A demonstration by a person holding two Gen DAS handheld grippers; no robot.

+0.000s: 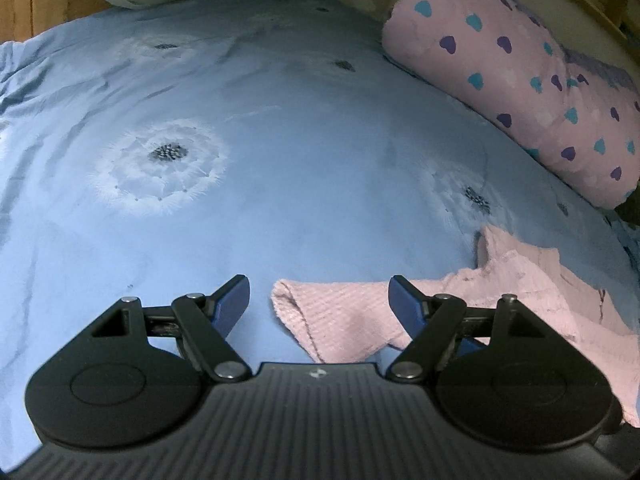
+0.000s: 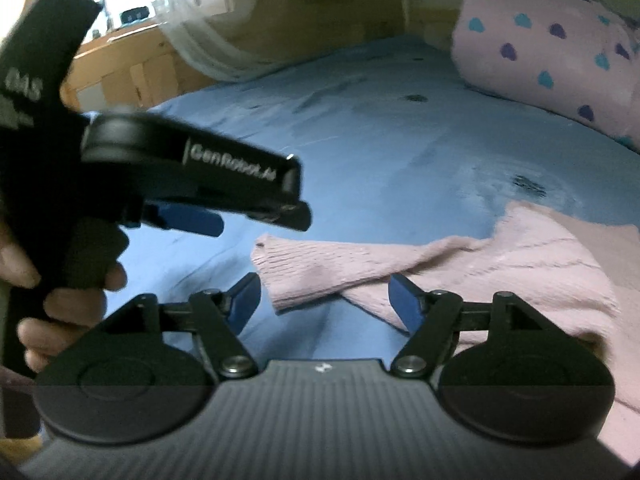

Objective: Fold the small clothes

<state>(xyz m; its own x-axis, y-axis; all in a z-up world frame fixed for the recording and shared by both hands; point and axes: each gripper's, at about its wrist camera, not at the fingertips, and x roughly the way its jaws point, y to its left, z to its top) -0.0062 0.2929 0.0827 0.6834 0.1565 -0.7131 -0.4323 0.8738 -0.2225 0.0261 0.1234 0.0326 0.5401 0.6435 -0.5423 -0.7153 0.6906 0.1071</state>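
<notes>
A pink knitted sweater (image 1: 520, 300) lies crumpled on a bed covered by a blue sheet (image 1: 280, 160) printed with white dandelion heads. Most of the garment is heaped toward the right of both views, and one sleeve (image 2: 320, 268) stretches out leftward from the heap, its long axis running roughly across the frame, ending in an open cuff on bare sheet.

The left gripper (image 1: 320, 300) hovers over that sleeve with its blue-padded jaws spread wide and nothing pinched; in its own view the cuff end shows in the gap between the fingers, and the right-hand finger overlaps the sleeve cloth. From the right wrist view this same gripper appears at the left, gripped by a person's hand (image 2: 60, 292), angled down toward the cuff.

The right gripper (image 2: 324, 300) also stands open and empty, pointing at the sleeve where it joins the body of the sweater, its right-hand finger in front of the knit. Whether either gripper actually touches the cloth cannot be told.

By the look of it, the left gripper is nearer the cuff and the right nearer the shoulder, so the sleeve lies between them.

A rolled pink blanket (image 1: 520, 80) with blue and purple hearts lies along the far right edge of the bed, well apart from the sweater. Pale netting (image 2: 208, 48) hangs at the far end, before wooden furniture. Nothing blocks the sleeve
</notes>
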